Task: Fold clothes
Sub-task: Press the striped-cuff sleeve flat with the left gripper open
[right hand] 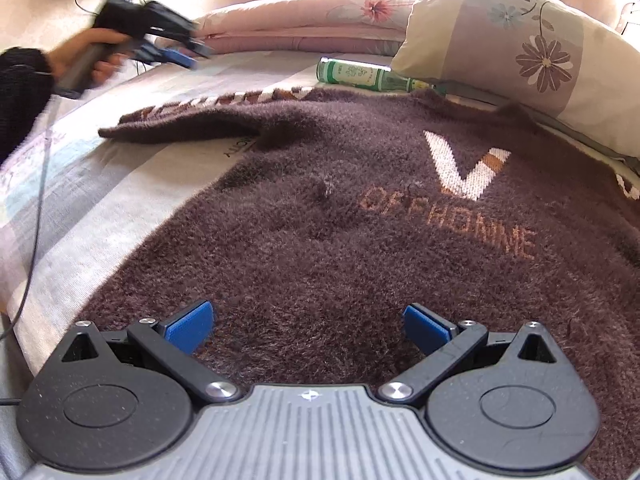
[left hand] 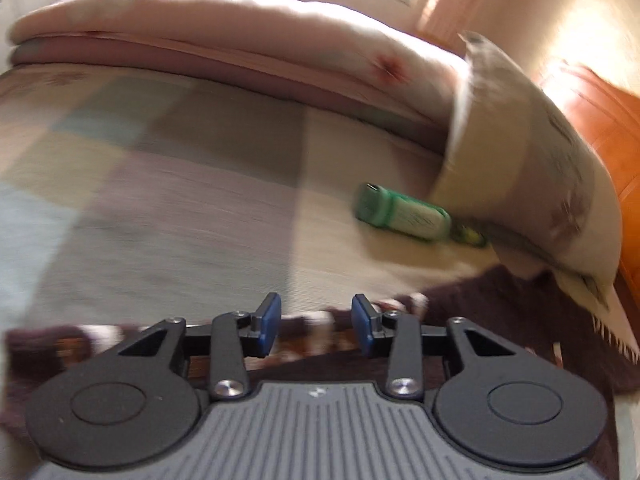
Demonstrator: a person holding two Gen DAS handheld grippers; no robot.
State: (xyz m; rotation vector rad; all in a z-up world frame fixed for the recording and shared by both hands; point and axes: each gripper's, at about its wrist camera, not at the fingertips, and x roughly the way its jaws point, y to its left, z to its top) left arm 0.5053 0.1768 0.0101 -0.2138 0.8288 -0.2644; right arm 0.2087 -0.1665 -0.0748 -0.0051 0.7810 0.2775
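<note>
Down low, the right tool [right hand: 308,326] hangs with its blue pads spread wide apart, nothing between them, just above the near part of a fuzzy brown sweater [right hand: 360,216] spread flat on the bed [right hand: 100,184]. Off to the left, a hand [right hand: 86,58] holds the left tool [left hand: 316,322] above the bed, its pads apart and empty, over the sweater's patterned edge. Beyond the sweater a green bottle [right hand: 360,76] lies beside a flowered pillow [right hand: 520,40], with a folded pink quilt [right hand: 304,20] behind.

Left tool [left hand: 316,322] hangs raised, jaws parted and empty — right tool [right hand: 308,326] low, jaws wide apart.
</note>
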